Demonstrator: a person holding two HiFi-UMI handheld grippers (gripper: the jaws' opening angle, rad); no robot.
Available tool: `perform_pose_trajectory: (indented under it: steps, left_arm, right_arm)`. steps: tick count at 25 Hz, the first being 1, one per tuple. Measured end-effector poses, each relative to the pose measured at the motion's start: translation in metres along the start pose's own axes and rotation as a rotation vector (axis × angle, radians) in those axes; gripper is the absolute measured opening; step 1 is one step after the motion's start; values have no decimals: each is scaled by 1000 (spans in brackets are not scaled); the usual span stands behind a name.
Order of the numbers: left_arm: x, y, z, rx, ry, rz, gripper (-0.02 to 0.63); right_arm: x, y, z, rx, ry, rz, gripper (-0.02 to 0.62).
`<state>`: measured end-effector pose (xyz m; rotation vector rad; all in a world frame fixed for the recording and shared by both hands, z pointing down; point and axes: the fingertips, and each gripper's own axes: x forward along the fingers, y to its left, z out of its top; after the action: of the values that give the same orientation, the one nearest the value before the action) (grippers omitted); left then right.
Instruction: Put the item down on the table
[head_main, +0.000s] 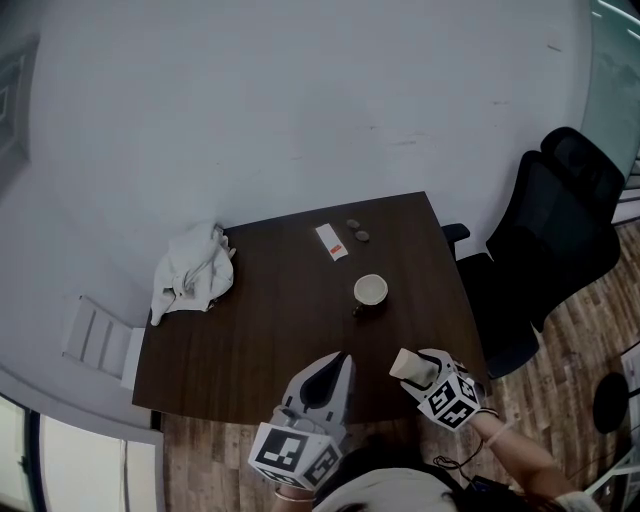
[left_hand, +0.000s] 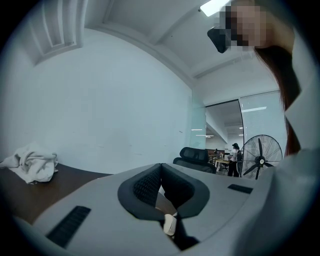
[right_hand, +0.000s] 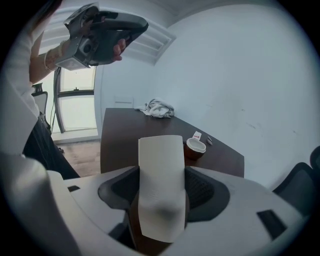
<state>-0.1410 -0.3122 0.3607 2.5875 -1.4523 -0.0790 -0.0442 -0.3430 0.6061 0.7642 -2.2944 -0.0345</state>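
Note:
A flat white paper-like item (right_hand: 160, 170) stands upright between the jaws of my right gripper (right_hand: 161, 192), which is shut on it. In the head view that item (head_main: 408, 364) and the right gripper (head_main: 414, 371) hover over the near right edge of the dark brown table (head_main: 260, 330). My left gripper (head_main: 336, 366) is held above the table's near edge with its jaws closed together and nothing between them (left_hand: 161, 172). The right gripper view also catches the left gripper (right_hand: 102, 35) raised high at the left.
A crumpled white cloth (head_main: 193, 268) lies at the table's left end. A brown cup with a white inside (head_main: 370, 291) stands mid-right, with a white packet (head_main: 332, 242) and small round pieces (head_main: 357, 231) behind it. A black office chair (head_main: 550, 250) stands right of the table.

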Motion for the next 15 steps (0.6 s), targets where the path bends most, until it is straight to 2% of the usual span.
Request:
perform_pose_trajectory:
  steps: [15]
  left_arm:
    - [-8, 18, -1, -20, 6, 29, 18]
  right_arm:
    - [38, 15, -18, -90, 127, 70, 284]
